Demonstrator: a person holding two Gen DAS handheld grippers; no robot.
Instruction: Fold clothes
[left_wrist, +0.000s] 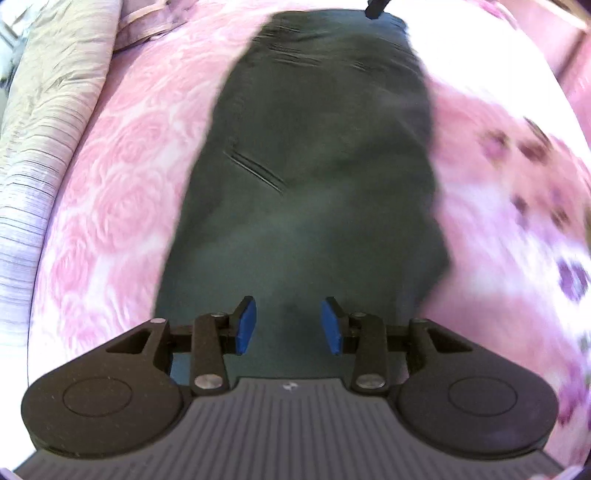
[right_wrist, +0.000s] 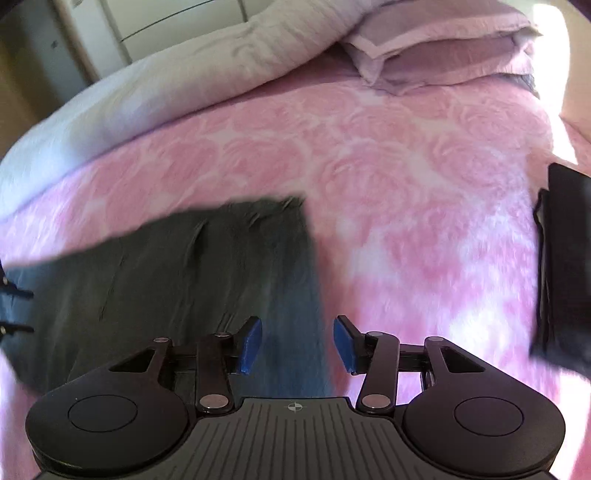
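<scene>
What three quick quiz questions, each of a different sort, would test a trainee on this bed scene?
1. True or false: the left gripper is clamped on the dark green garment.
2. Multiple choice: the garment lies on A) a wooden table, B) a pink rose-patterned bedspread, C) a tiled floor.
3. Short answer: in the right wrist view, what lies near the right edge, apart from the green garment?

Key:
1. False; its jaws stand open, with nothing between them.
2. B.
3. A dark folded item; its kind cannot be told. The right gripper is open too.
</scene>
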